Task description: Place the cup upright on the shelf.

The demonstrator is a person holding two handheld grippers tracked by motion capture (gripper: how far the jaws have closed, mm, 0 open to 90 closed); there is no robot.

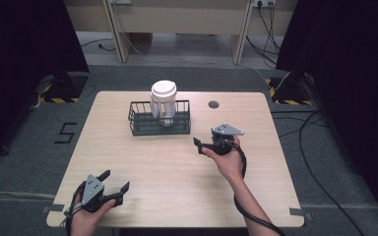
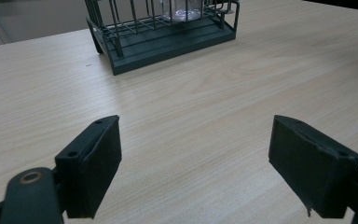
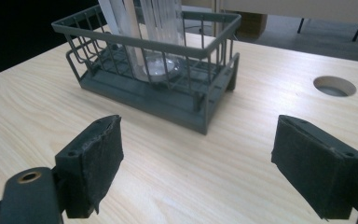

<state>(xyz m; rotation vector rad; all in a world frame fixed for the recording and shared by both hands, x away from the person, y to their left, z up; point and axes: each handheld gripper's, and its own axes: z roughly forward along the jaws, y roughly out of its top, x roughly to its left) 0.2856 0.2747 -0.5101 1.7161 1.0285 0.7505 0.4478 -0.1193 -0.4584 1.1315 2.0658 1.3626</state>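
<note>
High view. Nearest the camera, left gripper (image 1: 112, 186) held low over the near-left part of the table (image 1: 177, 196), jaws spread, nothing between them. Farther in, right gripper (image 1: 200, 144) held in a hand (image 1: 229, 162) right of centre, pointing left toward the wire basket (image 1: 160, 118); jaw spacing hard to judge from above. Basket resting on the far half of the table, with a clear lidded cup (image 1: 164, 101) standing upright inside, white lid rising well above the rim. Round cable hole (image 1: 213, 104) just right of the basket.

Left gripper view. Black pads (image 2: 98, 168) wide apart over bare wood, holding nothing. Basket (image 2: 168, 39) well ahead, base of the cup (image 2: 182, 14) just visible behind the wires.

Right gripper view. Pads (image 3: 100, 165) likewise wide apart and empty. Basket (image 3: 154, 84) near, corner-on; cup (image 3: 156, 51) standing toward the end away from that corner, its base on the basket floor. Cable hole (image 3: 334, 86) off to the right.

Step in hand, as judged: approach to the cup with the right gripper. Best done by rising above the basket rim, closing on the cup wall below the lid, pressing gently on the thin plastic, then lifting straight up to clear the wires. Left gripper free to steady the basket if it shifts.
</note>
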